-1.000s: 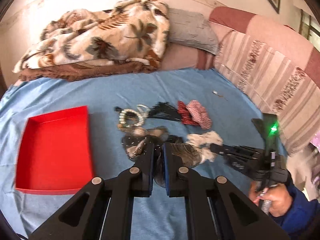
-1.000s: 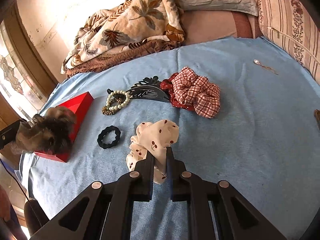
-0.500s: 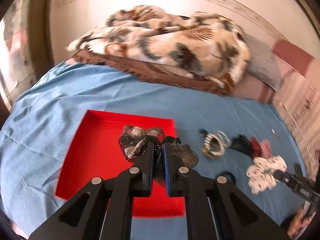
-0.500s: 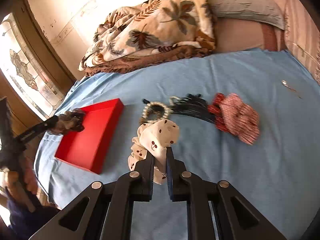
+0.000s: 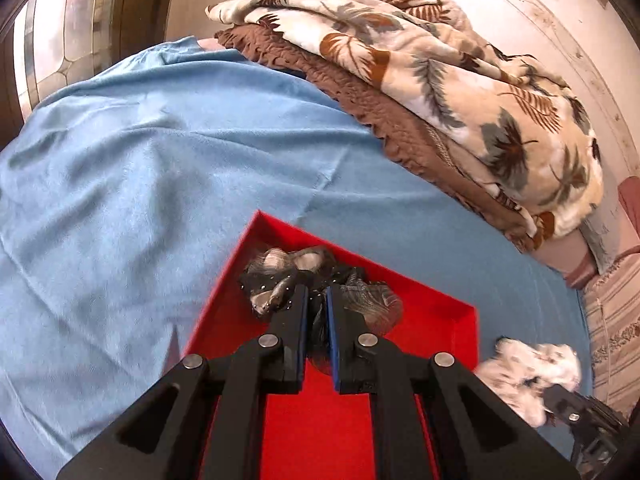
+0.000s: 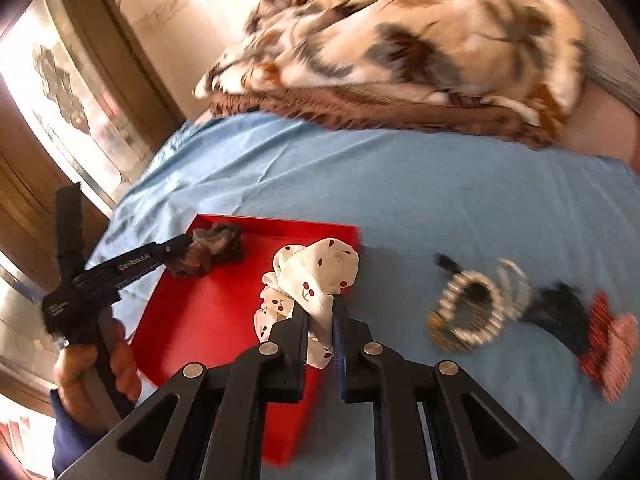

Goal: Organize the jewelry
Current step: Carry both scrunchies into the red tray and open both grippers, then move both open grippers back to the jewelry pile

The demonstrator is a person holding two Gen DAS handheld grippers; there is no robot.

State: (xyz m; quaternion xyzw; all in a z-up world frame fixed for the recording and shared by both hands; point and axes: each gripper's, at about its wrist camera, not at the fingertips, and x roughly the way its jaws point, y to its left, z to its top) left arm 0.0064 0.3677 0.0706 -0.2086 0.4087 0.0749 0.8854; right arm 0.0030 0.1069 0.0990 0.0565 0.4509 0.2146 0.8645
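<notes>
My left gripper [image 5: 317, 300] is shut on a dark grey-brown scrunchie [image 5: 276, 276] and holds it low in the far corner of the red tray [image 5: 432, 320]. The right wrist view shows that gripper [image 6: 176, 254] and scrunchie [image 6: 216, 246] over the tray [image 6: 200, 320]. My right gripper [image 6: 322, 312] is shut on a white cherry-print scrunchie [image 6: 316, 276], held above the tray's right edge. That scrunchie also shows in the left wrist view [image 5: 528, 376].
On the blue sheet [image 6: 420, 200] right of the tray lie a pearl bracelet [image 6: 464, 316], a black hair comb [image 6: 560, 308] and a red checked scrunchie [image 6: 612, 344]. A folded leaf-print blanket [image 5: 440, 60] lies at the back. A window [image 6: 60, 92] is on the left.
My left gripper has carried the dark scrunchie leftward from the jewelry pile and lowered it into the tray's far corner. My right gripper has brought the white scrunchie left to the tray's right edge.
</notes>
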